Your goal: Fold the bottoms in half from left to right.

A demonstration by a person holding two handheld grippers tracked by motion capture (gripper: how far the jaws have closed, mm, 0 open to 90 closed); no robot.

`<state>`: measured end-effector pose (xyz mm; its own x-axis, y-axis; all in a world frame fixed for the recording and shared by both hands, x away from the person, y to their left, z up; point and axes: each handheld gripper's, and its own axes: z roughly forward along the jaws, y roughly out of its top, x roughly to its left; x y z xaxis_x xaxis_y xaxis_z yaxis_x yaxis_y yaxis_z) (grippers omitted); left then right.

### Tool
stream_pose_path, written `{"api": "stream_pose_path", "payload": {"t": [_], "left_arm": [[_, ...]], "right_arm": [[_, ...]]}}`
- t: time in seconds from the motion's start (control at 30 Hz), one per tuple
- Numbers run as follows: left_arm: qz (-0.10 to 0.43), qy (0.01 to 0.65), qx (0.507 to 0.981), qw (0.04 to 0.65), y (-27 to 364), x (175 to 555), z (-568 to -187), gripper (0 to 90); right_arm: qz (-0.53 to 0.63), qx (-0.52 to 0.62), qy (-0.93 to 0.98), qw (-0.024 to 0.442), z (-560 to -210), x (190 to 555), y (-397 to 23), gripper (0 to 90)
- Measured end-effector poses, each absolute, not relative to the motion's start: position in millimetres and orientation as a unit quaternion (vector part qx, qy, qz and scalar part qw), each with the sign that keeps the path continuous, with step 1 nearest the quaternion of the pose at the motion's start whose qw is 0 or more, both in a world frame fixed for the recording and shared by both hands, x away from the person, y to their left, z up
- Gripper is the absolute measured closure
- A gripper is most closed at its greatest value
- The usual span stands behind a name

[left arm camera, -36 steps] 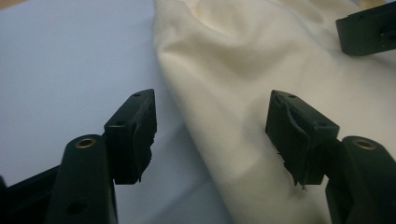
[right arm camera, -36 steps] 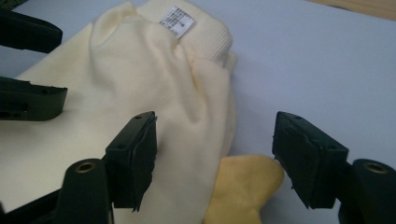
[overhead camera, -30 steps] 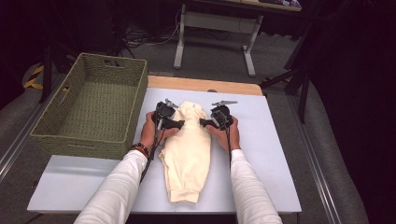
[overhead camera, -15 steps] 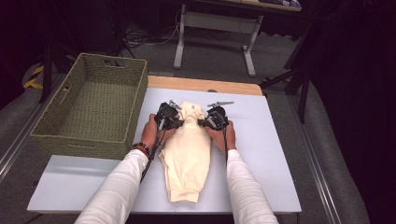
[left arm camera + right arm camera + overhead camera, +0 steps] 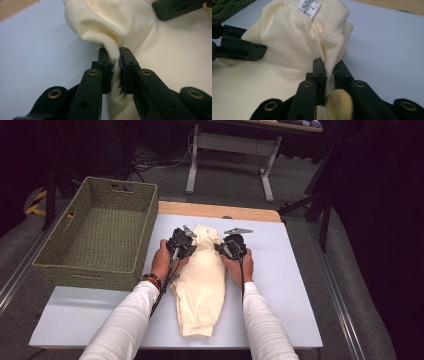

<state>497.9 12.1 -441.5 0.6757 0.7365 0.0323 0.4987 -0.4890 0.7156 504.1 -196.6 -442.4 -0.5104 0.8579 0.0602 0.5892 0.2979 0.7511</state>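
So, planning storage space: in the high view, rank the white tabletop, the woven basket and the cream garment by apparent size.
1. white tabletop
2. woven basket, though it is larger than the garment only by a modest margin
3. cream garment

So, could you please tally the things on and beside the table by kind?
Cream garment: 1
Green woven basket: 1
Claws, left claw and right claw, each clamped on the garment: 2
Total: 4
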Motion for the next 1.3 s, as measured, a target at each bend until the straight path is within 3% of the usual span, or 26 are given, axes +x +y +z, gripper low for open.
{"api": "stream_pose_path", "payload": {"t": [0.6,0.9,1.3], "left_arm": [[0.251,0.343,0.813,0.397,13.5,492.3,-396.4,80.9],[0.226,0.348,0.811,0.413,24.0,486.2,-400.4,80.1],[0.253,0.326,0.808,0.421,26.8,454.4,-398.5,80.1]], "right_arm": [[0.414,0.419,0.758,0.279,-392.6,495.9,-193.6,81.2],[0.423,0.398,0.760,0.292,-397.0,483.6,-191.4,81.2],[0.458,0.371,0.752,0.295,-395.0,458.0,-196.2,80.9]]}}
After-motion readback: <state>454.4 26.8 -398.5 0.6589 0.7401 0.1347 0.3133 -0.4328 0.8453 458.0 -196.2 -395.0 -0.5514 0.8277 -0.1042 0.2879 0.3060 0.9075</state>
